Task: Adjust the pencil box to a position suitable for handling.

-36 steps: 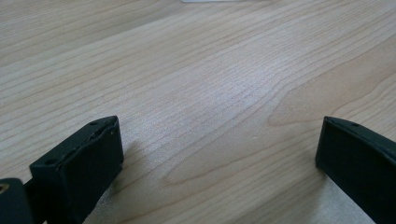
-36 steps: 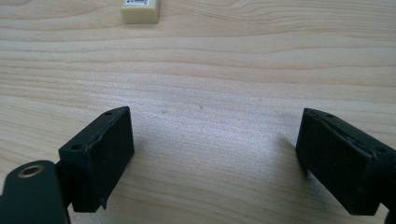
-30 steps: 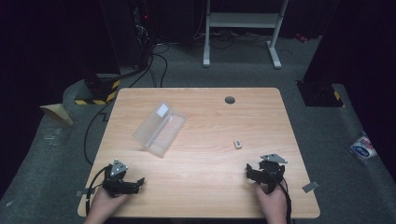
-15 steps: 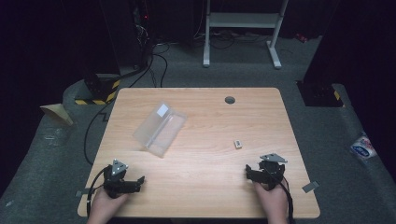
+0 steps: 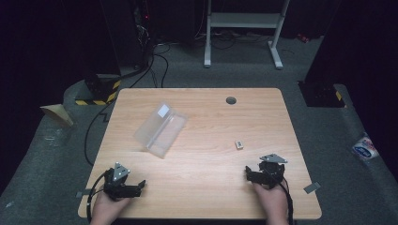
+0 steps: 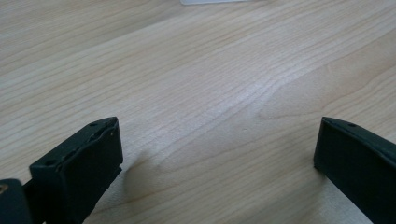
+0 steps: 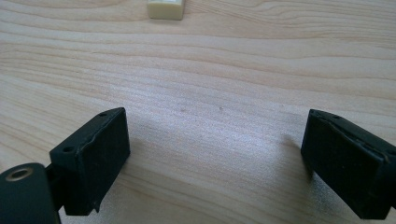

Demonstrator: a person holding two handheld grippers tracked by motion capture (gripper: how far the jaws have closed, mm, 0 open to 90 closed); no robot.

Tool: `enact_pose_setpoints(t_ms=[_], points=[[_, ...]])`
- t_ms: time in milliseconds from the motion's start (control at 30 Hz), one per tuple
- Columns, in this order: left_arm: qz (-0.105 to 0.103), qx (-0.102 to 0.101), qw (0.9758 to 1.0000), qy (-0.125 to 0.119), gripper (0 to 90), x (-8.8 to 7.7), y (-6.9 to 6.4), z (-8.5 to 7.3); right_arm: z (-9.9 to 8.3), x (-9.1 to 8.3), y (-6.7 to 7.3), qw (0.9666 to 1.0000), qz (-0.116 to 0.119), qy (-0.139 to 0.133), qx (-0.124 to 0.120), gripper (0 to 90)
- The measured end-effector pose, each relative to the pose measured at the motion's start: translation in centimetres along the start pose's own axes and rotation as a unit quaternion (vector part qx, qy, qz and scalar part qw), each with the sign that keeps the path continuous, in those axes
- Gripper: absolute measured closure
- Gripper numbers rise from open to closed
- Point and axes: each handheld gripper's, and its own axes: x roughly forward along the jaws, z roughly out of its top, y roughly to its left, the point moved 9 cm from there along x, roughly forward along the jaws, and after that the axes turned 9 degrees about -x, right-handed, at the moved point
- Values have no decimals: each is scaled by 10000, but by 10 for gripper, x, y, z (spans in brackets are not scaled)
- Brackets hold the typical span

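Start of the reach: my left gripper and right gripper rest at the near edge of the desk, jaws of both spread wide and empty. The small cream block lies just beyond the right gripper; the clear plastic box sits far left of centre. Next, I judge, each gripper must advance to its nearer thing

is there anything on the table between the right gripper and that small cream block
Nothing: in the right gripper view, bare wood grain of the wooden table runs from the open right gripper up to the small cream rectangular block. The high view agrees.
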Motion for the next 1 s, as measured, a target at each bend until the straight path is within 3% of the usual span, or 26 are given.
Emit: enact_pose_setpoints(t_ms=[133,333,433,567,633,1000], points=[[-83,-212,9997,-96,24,-4,2,3,0,0,0,10000,3,-2,-4,81],[-398,-433,9982,-135,38,-7,-4,8,-1,-1,0,10000,-14,-22,3,90],[-462,-420,9978,-206,62,-7,-5,11,-1,-2,0,10000,-9,-17,1,91],[-542,-445,9964,-482,90,-11,-10,23,-1,-2,0,10000,-8,-17,2,91],[-488,-423,9963,-561,102,-14,-11,26,-1,-2,0,10000,-8,-22,-22,91],[-584,-403,9952,-673,120,-16,-20,46,-1,-2,0,10000,-1,-28,-6,93]])
